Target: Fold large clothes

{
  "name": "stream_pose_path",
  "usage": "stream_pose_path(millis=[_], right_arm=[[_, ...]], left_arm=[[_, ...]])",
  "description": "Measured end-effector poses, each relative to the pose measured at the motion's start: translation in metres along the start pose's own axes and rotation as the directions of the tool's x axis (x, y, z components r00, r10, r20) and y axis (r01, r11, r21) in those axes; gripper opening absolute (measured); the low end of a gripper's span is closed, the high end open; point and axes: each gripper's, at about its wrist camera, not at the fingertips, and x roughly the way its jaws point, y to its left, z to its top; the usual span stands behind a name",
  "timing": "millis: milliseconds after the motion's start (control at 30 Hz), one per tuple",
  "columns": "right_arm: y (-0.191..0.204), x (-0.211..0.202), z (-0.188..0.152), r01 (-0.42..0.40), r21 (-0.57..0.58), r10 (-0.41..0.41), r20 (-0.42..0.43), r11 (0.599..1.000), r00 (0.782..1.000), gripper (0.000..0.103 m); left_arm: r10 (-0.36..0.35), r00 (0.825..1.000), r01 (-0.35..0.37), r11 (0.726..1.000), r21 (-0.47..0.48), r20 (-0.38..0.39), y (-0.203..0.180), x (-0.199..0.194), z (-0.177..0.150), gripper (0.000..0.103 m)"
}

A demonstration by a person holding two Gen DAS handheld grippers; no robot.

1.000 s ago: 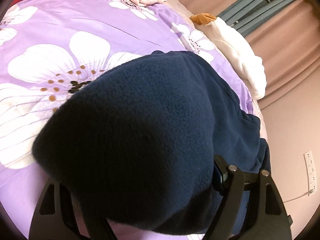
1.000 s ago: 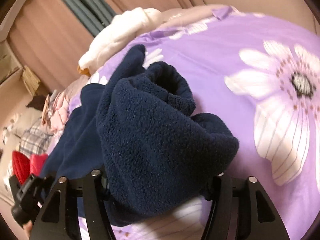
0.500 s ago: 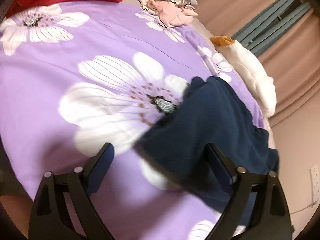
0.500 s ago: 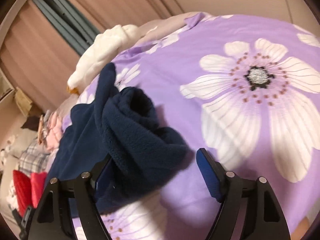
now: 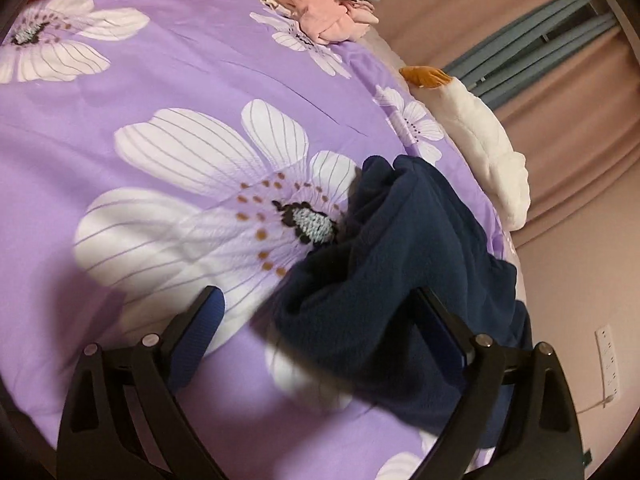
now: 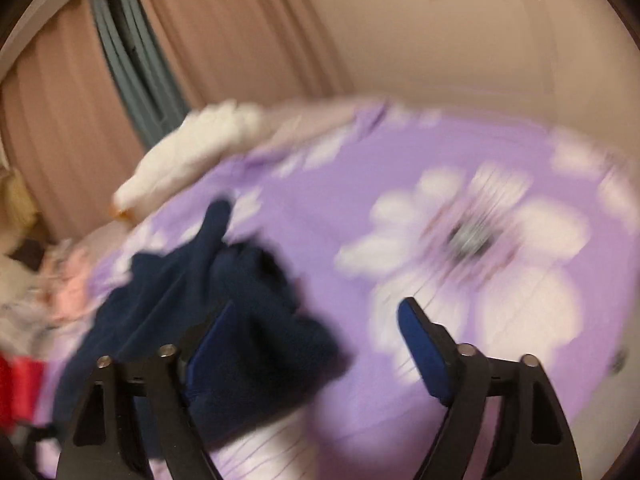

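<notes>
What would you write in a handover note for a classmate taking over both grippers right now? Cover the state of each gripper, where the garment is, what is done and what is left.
Left gripper: jaws open, holding nothing, above the bedspread beside the garment.
Right gripper: jaws open, holding nothing; this view is motion-blurred.
Navy fleece garment: lies bunched in a heap on the purple floral bedspread, near the white plush toy at the bed's edge.
Done: garment is on the bed, but no neat fold is visible.
Left: probably regrasp, spread it flat, then fold it.
</notes>
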Motion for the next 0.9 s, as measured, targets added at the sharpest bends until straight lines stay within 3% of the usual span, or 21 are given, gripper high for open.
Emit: stream_pose_path(millis=[67,167,200,267,300,333,367,400,500,567,667,767,867,900], right_arm=[[-0.001,-0.006,-0.001,0.079,-0.020,-0.078,0.080,0.997,0.994,0.097],[-0.011,0.004,0.000,0.089,-0.021,-0.087,0.050,0.996,0.995,0.097],[-0.015,0.010,0.000,0.088,-0.010,-0.088,0.021,0.996,0.996,0.097],[-0.021,0.017,-0.001,0.101,0.011,-0.101,-0.009,0.995,0.995,0.097],[-0.026,0.021,-0.001,0.102,0.026,-0.102,-0.020,0.994,0.995,0.097],[-0.028,0.022,0.000,0.103,0.034,-0.102,-0.025,0.994,0.995,0.097],[-0.031,0.022,0.000,0.101,0.045,-0.100,-0.033,0.994,0.994,0.097],[-0.033,0.023,0.001,0.098,0.053,-0.096,-0.038,0.994,0.995,0.097],[-0.038,0.023,0.002,0.100,0.073,-0.097,-0.044,0.992,0.994,0.097],[-0.046,0.023,0.002,0.120,0.084,-0.116,-0.047,0.989,0.992,0.097],[-0.060,0.029,0.004,0.148,0.101,-0.142,-0.064,0.984,0.988,0.097],[-0.078,0.037,0.005,0.179,0.141,-0.165,-0.105,0.974,0.981,0.097],[-0.094,0.040,0.007,0.163,0.177,-0.143,-0.121,0.971,0.982,0.097],[-0.098,0.038,0.008,0.166,0.174,-0.148,-0.112,0.971,0.983,0.097]], left_arm=[[-0.034,0.999,0.033,0.999,-0.024,-0.006,-0.002,0.003,0.002,0.095],[-0.145,0.986,0.139,0.988,-0.069,-0.080,-0.006,0.010,0.006,0.094],[-0.238,0.957,0.224,0.970,-0.099,-0.165,-0.010,0.018,0.006,0.092],[-0.358,0.878,0.320,0.933,-0.166,-0.317,-0.019,0.034,0.000,0.092],[-0.352,0.872,0.311,0.935,-0.170,-0.340,-0.024,0.038,-0.005,0.092],[-0.320,0.889,0.283,0.946,-0.156,-0.327,-0.027,0.040,-0.007,0.091],[-0.265,0.926,0.234,0.962,-0.142,-0.270,-0.028,0.039,-0.008,0.088],[-0.241,0.947,0.208,0.964,-0.166,-0.214,-0.026,0.038,-0.007,0.085],[-0.188,0.981,0.171,0.955,-0.242,-0.048,-0.017,0.031,0.000,0.084],[-0.137,0.991,0.129,0.958,-0.257,-0.011,-0.021,0.032,-0.003,0.084],[-0.039,0.998,0.045,0.986,-0.159,0.040,-0.042,0.032,-0.011,0.083],[0.049,0.991,-0.040,0.997,-0.073,0.124,-0.057,0.034,-0.020,0.081],[0.143,0.960,-0.158,0.986,0.044,0.240,-0.076,0.029,-0.036,0.070],[0.186,0.937,-0.232,0.964,0.127,0.295,-0.091,0.027,-0.043,0.064]])
